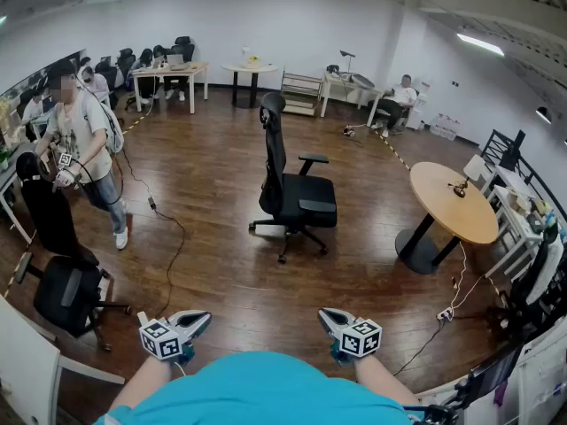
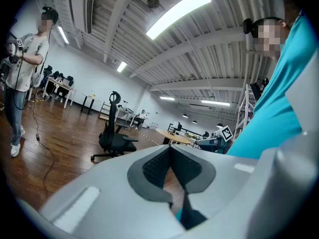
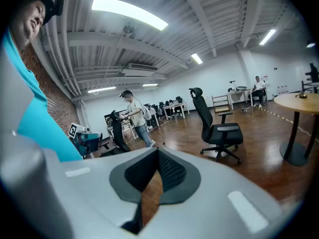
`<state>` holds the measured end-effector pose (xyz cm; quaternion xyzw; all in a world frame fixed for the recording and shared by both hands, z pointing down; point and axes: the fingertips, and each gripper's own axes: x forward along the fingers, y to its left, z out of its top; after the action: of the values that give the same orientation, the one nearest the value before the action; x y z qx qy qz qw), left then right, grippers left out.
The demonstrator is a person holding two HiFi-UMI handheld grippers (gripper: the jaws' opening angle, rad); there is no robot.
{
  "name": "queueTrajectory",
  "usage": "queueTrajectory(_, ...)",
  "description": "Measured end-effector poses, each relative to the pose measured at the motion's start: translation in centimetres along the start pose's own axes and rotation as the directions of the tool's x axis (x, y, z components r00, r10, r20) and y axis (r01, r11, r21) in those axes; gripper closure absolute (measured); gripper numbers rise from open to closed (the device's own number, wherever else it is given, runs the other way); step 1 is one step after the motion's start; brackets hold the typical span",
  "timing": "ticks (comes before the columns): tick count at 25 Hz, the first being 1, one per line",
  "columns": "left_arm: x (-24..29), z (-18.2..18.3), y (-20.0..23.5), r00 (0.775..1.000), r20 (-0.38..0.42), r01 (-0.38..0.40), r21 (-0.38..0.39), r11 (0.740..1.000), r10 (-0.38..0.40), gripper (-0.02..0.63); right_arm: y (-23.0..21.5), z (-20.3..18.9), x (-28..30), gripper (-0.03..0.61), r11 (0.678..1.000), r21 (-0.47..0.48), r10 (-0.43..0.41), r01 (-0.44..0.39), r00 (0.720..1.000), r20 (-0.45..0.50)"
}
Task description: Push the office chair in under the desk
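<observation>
L gripper (image 1: pixel 202 318), R gripper (image 1: pixel 326 314) jaws together; blk office chair (image 1: pixel 297 200) upright mid-floor

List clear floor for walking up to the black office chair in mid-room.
Bare wood floor all round the black office chair, widest on the camera side. Crowded: left, second black chair, floor cable and standing person; right, round wooden table.

Office chair (image 1: pixel 292 197) is all black; second chair (image 1: pixel 53 237) at your left also black; floor (image 1: pixel 213 193) glossy dark-brown wood planks; walls (image 1: pixel 354 25) white; round bench (image 1: pixel 452 204) has tan top, black pedestal; your left claw (image 1: pixel 202 319) and right claw (image 1: pixel 326 315) are grey with teal bodies, black-and-white square markers; pads (image 3: pixel 172 171) dark grey, cross-hatched; your shirt (image 1: pixel 266 388) teal
</observation>
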<state>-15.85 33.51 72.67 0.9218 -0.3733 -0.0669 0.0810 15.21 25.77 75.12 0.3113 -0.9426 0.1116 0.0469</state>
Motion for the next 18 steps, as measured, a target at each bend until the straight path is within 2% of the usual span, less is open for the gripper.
queueTrajectory(7,5.5,-0.7,-2.3,1.000,0.012,-0.026,-0.052,0.998,0.027,0.614,-5.4,0.8,-2.9,0.578,1.000,0.006,0.007,-0.007,1.000,-0.002)
queueTrajectory(10,7.4,-0.9,-2.9,1.000,0.003,-0.020,-0.043,0.999,0.020,0.614,-7.6,1.2,-3.2,0.578,1.000,0.010,0.001,-0.001,1.000,-0.004)
queueTrajectory(14,8.5,-1.3,-1.9,1.000,-0.013,-0.013,-0.015,1.000,0.013,0.614,-9.7,1.0,-1.6,0.578,1.000,0.016,-0.009,0.009,1.000,-0.016)
queueTrajectory(18,7.7,-0.9,0.8,1.000,0.000,-0.023,-0.041,0.999,0.023,0.614,-9.5,1.5,1.2,0.578,1.000,0.008,-0.009,0.010,0.999,-0.031)
